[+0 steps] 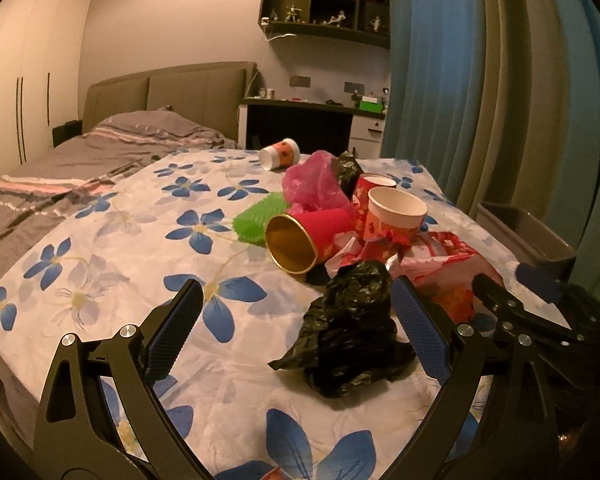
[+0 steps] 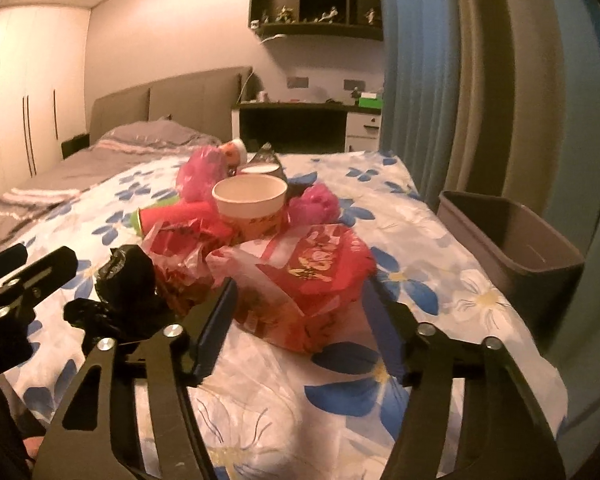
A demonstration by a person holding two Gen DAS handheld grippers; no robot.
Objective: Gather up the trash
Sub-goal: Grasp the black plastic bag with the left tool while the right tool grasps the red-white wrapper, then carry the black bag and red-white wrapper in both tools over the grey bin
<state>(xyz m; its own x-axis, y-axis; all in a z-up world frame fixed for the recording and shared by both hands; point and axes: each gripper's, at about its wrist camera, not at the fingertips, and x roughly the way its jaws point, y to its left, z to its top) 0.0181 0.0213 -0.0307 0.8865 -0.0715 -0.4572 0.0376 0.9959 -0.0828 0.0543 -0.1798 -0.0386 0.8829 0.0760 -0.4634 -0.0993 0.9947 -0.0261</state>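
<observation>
Cups (image 1: 394,210) and bags (image 1: 352,336) lie heaped on the bed (image 1: 120,240), bin (image 2: 512,240) to the right.

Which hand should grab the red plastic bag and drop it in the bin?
Right. The right gripper has open jaws already straddling the red plastic bag, and the grey bin sits on its side. The left gripper faces the black bag.

We see a crumpled black plastic bag (image 1: 350,328) lying nearest on the floral bedspread (image 1: 112,240), with a red printed bag (image 2: 300,276) just beside it — flattened and wrinkled. Behind them a red cup with a gold inside (image 1: 300,240) lies on its side, touching a green spiky piece (image 1: 260,216). A white-lined paper cup (image 1: 394,212) stands upright, pink plastic (image 1: 314,182) bunched behind it. Farther back another paper cup (image 1: 280,154) lies tipped over. A grey bin (image 2: 512,240) stands at the bed's edge.
</observation>
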